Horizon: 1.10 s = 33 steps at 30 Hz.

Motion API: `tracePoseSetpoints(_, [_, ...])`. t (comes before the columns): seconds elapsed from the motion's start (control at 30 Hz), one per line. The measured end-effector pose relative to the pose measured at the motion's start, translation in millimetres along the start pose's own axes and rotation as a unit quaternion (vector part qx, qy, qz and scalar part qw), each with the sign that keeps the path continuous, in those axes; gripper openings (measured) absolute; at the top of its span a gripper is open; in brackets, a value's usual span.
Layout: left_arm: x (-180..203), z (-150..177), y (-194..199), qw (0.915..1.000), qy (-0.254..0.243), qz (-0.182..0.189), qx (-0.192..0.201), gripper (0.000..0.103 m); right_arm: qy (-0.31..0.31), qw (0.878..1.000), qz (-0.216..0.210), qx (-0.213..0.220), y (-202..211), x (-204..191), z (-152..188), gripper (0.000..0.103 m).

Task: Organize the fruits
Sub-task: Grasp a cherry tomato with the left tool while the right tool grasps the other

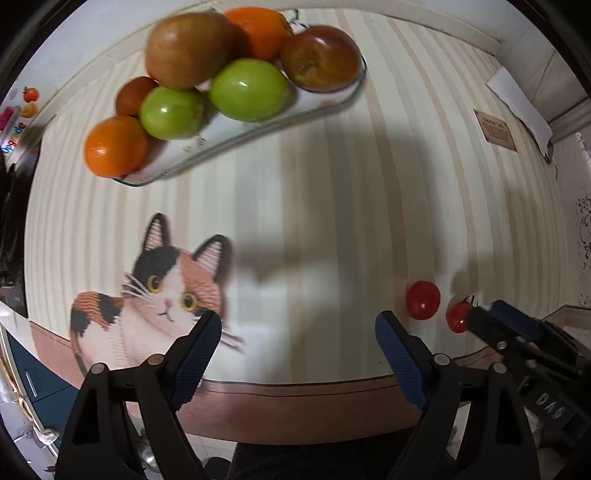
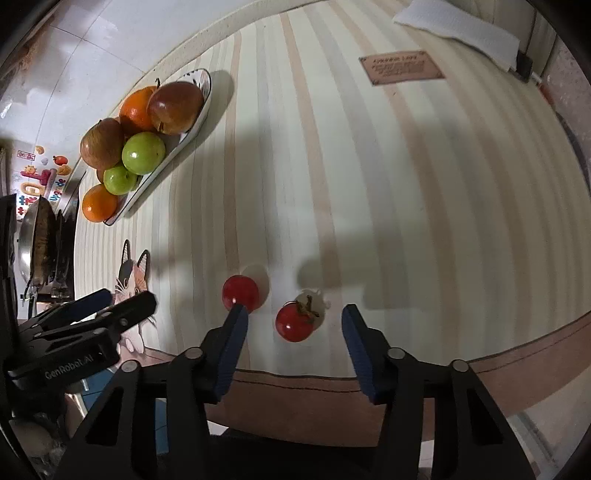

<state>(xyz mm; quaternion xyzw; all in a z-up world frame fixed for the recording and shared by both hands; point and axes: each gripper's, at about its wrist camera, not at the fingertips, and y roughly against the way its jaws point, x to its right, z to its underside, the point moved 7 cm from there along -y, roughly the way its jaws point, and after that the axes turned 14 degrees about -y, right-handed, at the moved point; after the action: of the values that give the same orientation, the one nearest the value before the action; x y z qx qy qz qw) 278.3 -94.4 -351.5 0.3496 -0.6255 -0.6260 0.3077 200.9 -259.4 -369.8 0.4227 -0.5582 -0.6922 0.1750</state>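
A white plate (image 1: 258,125) at the back left holds oranges (image 1: 115,146), green apples (image 1: 248,89) and brownish-red apples (image 1: 320,58); it also shows in the right wrist view (image 2: 201,92). Two cherry tomatoes lie near the table's front edge: a stemless one (image 2: 240,291) and one with a stem (image 2: 294,322). My right gripper (image 2: 293,326) is open, with its jaws on either side of the stemmed tomato. My left gripper (image 1: 298,332) is open and empty above the mat, to the left of the tomatoes (image 1: 423,300).
A striped table mat (image 2: 369,184) with a printed cat (image 1: 166,295) covers the table. A brown label (image 2: 402,67) and a white paper towel (image 2: 461,29) lie at the far right. A pan (image 2: 35,236) stands off the table's left side.
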Motion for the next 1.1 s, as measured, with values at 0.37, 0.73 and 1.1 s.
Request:
tracePoseSetpoints(0.37, [30.8,-14.8,-8.2,0.9982,-0.002,0.059,-0.009,0.085,0.03,0.999,0.039,0.013,-12.5,0.6,11.1,0.029])
tracePoseSetpoints(0.73, [94.9,-36.4,-34.0,0.9938,-0.073,0.081,-0.023,0.045,0.001,0.998,0.056,0.033,7.2,30.0,-0.8,0.029])
tracePoseSetpoints(1.1, [82.1,-40.2,-12.8,0.9946,-0.05,0.089,0.019,0.024,0.003,0.997,0.046,0.054,28.8,24.8,-12.6,0.029])
